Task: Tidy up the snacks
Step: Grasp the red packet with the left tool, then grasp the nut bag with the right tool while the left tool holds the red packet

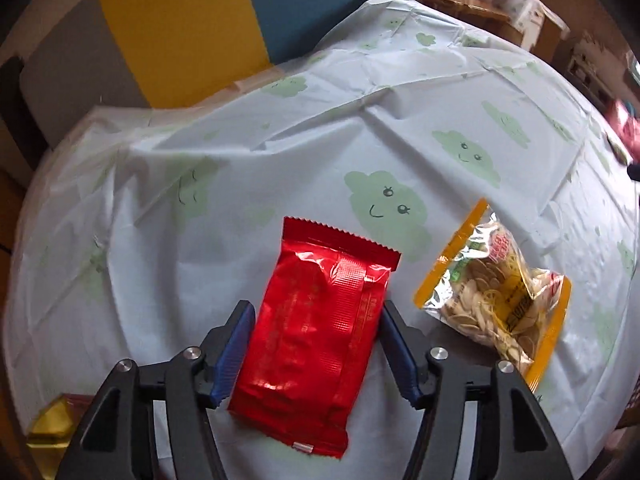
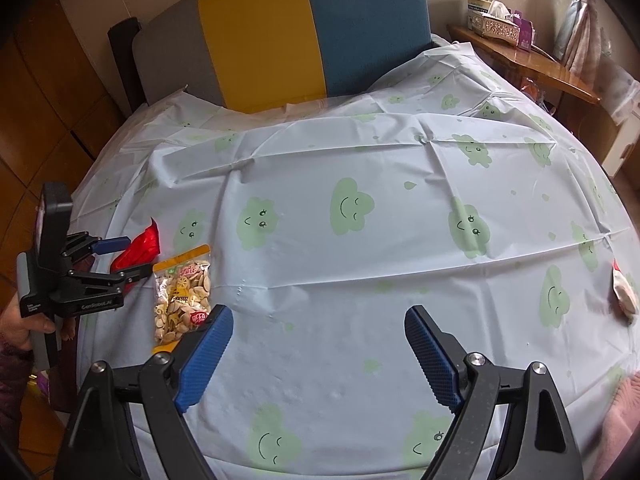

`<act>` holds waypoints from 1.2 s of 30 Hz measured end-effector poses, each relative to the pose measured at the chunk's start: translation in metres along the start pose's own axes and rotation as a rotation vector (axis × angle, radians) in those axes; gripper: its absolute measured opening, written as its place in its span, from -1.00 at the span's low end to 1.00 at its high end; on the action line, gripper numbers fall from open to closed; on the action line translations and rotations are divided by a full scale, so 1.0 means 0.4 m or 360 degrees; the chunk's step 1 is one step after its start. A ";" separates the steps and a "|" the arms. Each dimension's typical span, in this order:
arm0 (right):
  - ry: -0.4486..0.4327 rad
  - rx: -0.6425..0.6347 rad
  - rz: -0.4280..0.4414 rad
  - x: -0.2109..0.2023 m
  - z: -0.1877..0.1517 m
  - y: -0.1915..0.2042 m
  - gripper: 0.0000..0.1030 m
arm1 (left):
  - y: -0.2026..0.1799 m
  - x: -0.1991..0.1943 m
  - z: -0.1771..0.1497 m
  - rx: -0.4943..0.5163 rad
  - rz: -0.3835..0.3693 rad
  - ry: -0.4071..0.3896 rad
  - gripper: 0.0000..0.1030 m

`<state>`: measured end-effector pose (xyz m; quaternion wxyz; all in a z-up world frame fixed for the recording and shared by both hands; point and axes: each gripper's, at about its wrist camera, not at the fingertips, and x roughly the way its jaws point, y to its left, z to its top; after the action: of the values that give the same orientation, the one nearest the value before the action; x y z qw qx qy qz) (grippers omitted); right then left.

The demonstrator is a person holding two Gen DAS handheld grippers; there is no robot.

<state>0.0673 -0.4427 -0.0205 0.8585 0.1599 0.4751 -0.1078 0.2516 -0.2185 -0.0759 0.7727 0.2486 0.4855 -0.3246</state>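
Left wrist view gives me the red snack packet [image 1: 320,328] lying flat on the tabletop [image 1: 200,240], between the blue pads of my left gripper [image 1: 318,344]. Both pads sit just beside the packet's long edges; I cannot tell whether they press it or merely flank it, so the grip is uncertain. The packet's near end reaches down toward 6 o'clock, its serrated far end points to 12. At 3 o'clock of it lies a clear bag of seeds [image 1: 496,300] with orange edges, apart from the red packet; its printing is too warped to read. At 8 o'clock, low in the corner, something gold and foil-like [image 1: 48,428] is mostly cut off behind the gripper's black arm. A blurred red-pink shape [image 1: 624,128] at the 3 o'clock rim I cannot identify.

From the right wrist, my right gripper [image 2: 318,344] hangs open over bare cloud-printed cloth, nothing between its pads. At 9 o'clock I see the left gripper [image 2: 120,260] side-on, the red packet [image 2: 140,248] largely hidden behind its fingers, and the seed bag [image 2: 182,296] just beside it. At the 3 o'clock edge another packet [image 2: 624,292] is cropped by the frame. A yellow and blue headboard [image 2: 304,28] stands at 12 o'clock.
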 end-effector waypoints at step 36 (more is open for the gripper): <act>0.0204 -0.0297 0.0087 0.084 -0.040 0.161 0.75 | -0.198 -0.187 -0.422 -0.0374 0.0105 -0.0408 -0.09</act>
<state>0.0941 -0.3782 -0.0459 0.8401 0.0988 0.5325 -0.0293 0.0695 -0.1336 -0.0814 0.8622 0.1289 0.4093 -0.2691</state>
